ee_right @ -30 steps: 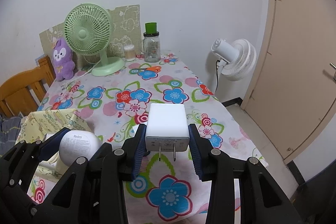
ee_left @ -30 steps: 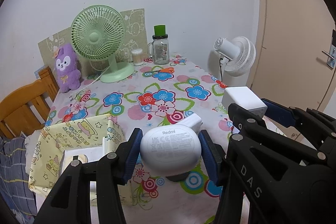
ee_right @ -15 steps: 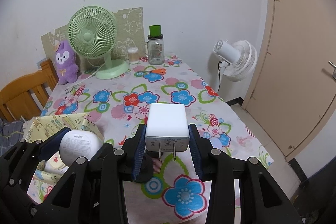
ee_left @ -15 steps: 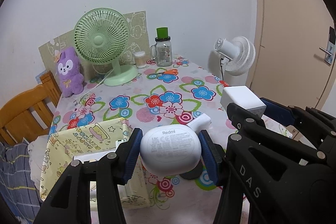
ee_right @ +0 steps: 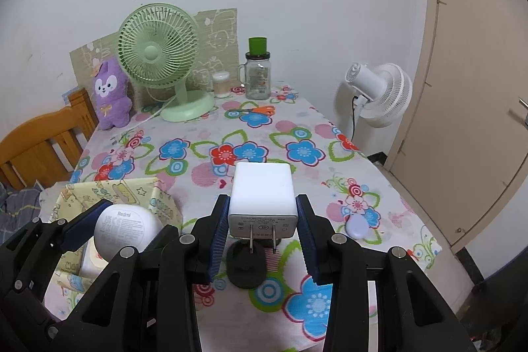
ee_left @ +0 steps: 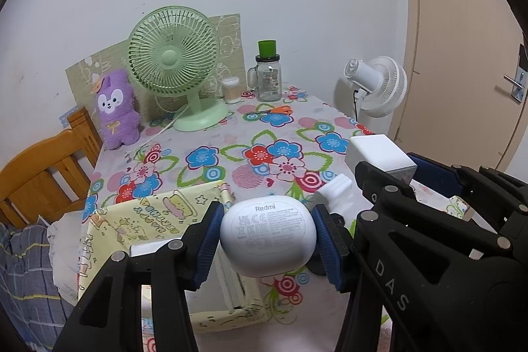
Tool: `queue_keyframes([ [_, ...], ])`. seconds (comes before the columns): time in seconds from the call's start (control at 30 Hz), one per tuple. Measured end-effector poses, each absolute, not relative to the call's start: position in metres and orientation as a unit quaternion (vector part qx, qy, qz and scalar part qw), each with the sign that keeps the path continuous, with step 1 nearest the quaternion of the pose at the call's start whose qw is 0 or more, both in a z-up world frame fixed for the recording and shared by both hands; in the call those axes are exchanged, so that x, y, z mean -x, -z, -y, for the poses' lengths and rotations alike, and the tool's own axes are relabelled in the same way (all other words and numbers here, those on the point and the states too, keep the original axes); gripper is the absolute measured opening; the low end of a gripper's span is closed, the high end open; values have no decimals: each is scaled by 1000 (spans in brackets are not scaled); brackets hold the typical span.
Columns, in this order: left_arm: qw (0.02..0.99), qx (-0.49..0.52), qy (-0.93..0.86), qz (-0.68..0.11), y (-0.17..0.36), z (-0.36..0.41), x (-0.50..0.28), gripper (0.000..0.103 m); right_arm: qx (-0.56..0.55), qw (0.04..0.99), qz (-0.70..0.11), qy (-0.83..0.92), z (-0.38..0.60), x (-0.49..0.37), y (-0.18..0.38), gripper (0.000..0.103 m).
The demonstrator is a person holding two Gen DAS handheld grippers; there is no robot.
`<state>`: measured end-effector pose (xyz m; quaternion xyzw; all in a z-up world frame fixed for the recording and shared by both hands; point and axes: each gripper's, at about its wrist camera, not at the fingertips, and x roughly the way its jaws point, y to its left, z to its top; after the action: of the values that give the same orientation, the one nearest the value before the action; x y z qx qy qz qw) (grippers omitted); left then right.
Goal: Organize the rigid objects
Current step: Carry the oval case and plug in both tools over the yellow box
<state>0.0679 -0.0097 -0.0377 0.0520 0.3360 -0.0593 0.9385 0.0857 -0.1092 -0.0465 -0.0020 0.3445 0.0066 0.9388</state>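
My left gripper [ee_left: 265, 241] is shut on a white Redmi earbud case [ee_left: 267, 240] and holds it above the right edge of a yellow cartoon-print box [ee_left: 138, 220]. The case also shows in the right wrist view [ee_right: 125, 228]. My right gripper [ee_right: 262, 220] is shut on a white charger plug [ee_right: 262, 197], prongs facing the camera, held above the flowered tablecloth [ee_right: 297, 134]. The plug shows in the left wrist view [ee_left: 379, 154]. A white item [ee_left: 143, 249] lies inside the box.
A black round object [ee_right: 246, 268] and a pale lilac pebble-shaped thing [ee_right: 356, 226] lie on the table near the front. A white adapter [ee_left: 331, 187] lies mid-table. A green fan [ee_right: 158, 55], purple plush [ee_right: 110, 94], glass jar [ee_right: 257, 78] and orange scissors [ee_right: 257, 111] stand at the back.
Both grippers have pulled back and risen from the table with their objects held. The left one now sits over the yellow box's edge.
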Motion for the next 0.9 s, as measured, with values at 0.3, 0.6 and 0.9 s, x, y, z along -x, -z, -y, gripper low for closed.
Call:
queue_keyframes([
  [0.3,936,-45,57,-345,41,-13,-73,57,14,936,-352,-11,83,-90,49,43],
  [0.6,934,-38,54,-351,45,-32,-74,57,20,933,-360,-13,63,-93,52,43],
  [0.9,933,-29,41,-357,49,-53,-73,57,28,930,-366,-26,41,-95,56,43],
])
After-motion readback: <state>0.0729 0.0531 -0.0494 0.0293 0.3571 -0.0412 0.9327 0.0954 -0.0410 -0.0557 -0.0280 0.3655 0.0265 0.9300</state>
